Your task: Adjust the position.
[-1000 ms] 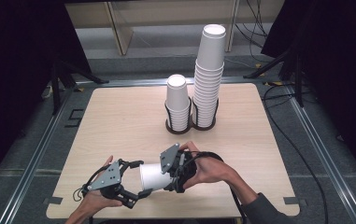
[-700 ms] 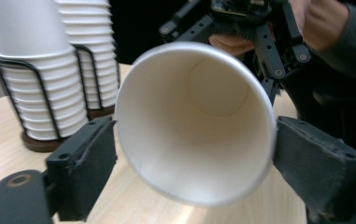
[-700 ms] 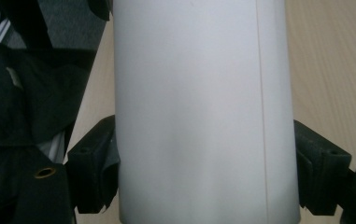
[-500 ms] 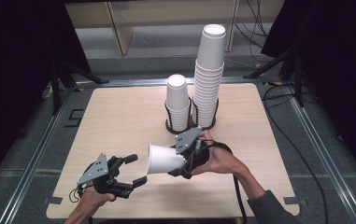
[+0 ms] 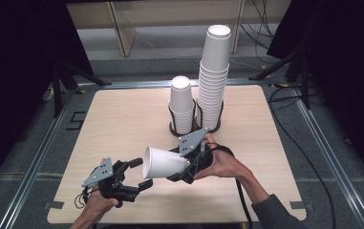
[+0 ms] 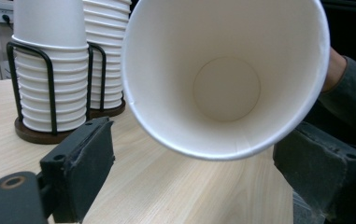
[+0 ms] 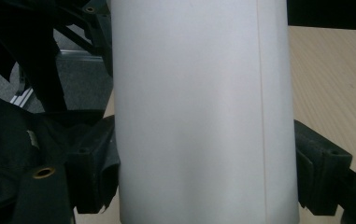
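The left gripper (image 5: 139, 174), nearest the table's (image 5: 122, 119) front edge, has just been opening its jaws a little; they stand apart with nothing between them. Just beyond, the right gripper (image 5: 185, 168) is clamped on a white paper cup (image 5: 163, 162), held on its side, mouth toward the left gripper and seemingly clear of the table. Farther back stand the short cup stack (image 5: 182, 105) and tall cup stack (image 5: 214, 76) in a black wire holder (image 5: 172, 128).

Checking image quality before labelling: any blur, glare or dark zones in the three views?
High view: table evenly lit, surroundings nearly black, no glare. Left gripper view: paper cup and cup stacks sharp, near jaw pads slightly soft. Right gripper view: the cup sits very close, flat grey and featureless apart from its seam; background dim.
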{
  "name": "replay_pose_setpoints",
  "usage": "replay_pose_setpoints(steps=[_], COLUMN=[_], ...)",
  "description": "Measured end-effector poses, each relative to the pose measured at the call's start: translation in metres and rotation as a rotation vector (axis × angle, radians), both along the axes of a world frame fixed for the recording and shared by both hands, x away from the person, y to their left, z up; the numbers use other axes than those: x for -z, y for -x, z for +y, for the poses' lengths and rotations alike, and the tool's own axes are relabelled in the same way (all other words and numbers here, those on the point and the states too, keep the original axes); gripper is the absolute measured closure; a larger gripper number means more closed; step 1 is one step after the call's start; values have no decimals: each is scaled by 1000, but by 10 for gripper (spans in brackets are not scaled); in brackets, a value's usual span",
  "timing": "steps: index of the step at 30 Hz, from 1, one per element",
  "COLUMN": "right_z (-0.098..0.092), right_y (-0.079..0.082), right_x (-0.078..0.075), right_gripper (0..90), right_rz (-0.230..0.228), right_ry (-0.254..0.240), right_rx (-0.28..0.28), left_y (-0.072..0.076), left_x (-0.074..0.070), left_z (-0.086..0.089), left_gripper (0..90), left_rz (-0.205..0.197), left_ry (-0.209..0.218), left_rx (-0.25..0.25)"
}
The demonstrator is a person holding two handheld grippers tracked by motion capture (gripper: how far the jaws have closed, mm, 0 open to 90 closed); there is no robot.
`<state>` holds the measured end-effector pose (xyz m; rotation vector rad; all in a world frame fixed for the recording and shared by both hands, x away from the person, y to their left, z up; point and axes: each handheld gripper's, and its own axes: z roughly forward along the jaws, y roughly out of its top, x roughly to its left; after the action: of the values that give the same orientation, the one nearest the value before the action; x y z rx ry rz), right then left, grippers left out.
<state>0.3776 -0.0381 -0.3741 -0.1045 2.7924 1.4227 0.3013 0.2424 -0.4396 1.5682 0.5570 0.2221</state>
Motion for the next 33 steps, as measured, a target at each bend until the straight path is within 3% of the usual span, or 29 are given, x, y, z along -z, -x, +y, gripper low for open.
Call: replay_pose_setpoints(steps=[9,20,24,28,31,33], right_z=[9,23,26,28,30,30], right_y=[4,5,5,5,5,5], right_x=[6,17,19,22,25,27], right_gripper=[225,225,224,223,221,218], right_rz=[42,85,77,108,110,88], right_ry=[-6,-30,-44,-50,-46,-35], right_rx=[-43,-81,-88,-87,-88,-89], left_y=[1,5,5,6,6,6], left_x=[-1,-4,-5,-5,-6,-6], left_z=[-3,-6,-4,-3,-3,-2], left_gripper=[0,3,16,37,53,66], left_rz=[-9,-34,-52,-62,-69,-71], left_ry=[7,27,36,38,36,30], left_rx=[-1,3,8,2,9,12])
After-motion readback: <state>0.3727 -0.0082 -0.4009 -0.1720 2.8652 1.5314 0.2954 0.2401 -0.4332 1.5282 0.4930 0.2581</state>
